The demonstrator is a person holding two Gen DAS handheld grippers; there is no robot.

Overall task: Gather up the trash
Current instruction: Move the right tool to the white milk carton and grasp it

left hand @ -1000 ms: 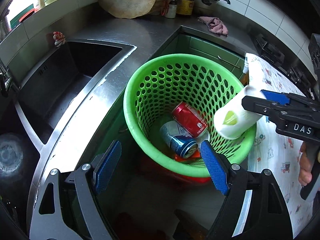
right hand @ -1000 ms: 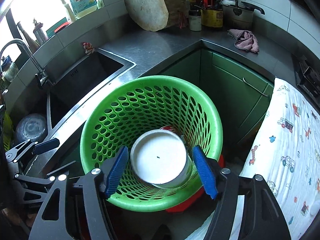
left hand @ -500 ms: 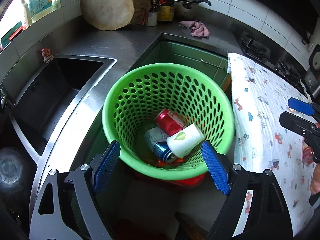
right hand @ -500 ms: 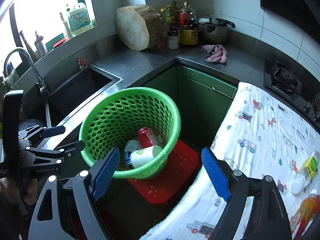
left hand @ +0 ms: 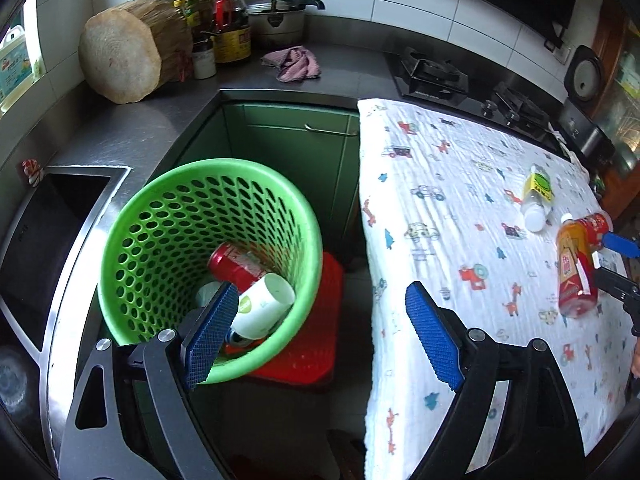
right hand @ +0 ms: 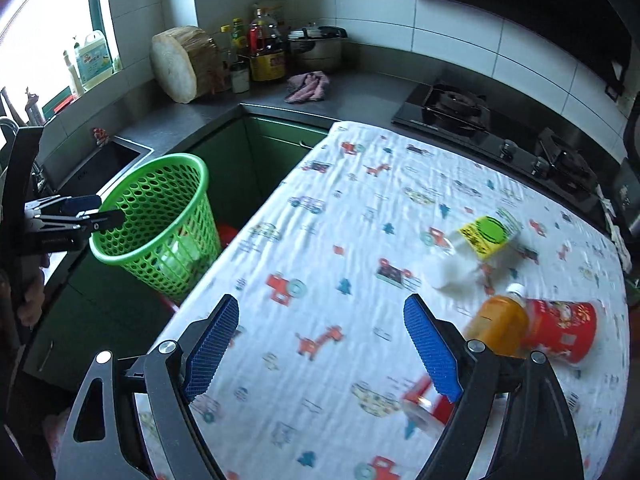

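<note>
Already the perforated green plastic basket (left hand: 168, 216) beside the table's left edge holds a red can (left hand: 236, 264) and white paper cup (left hand: 264, 304). Left gripper (left hand: 316, 332) and right gripper (right hand: 320, 344) are both released, jaws just widening, empty. Remaining near the table's right edge: a yellow-labelled clear bottle (right hand: 476, 244), an orange juice bottle (right hand: 500, 324) and a red cup (right hand: 560, 332); nothing blocks them.

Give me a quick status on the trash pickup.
Both claws, left and right, open, empty. White cup in green basket. Orange bottle, clear bottle left on cloth. Nothing blocking.
</note>
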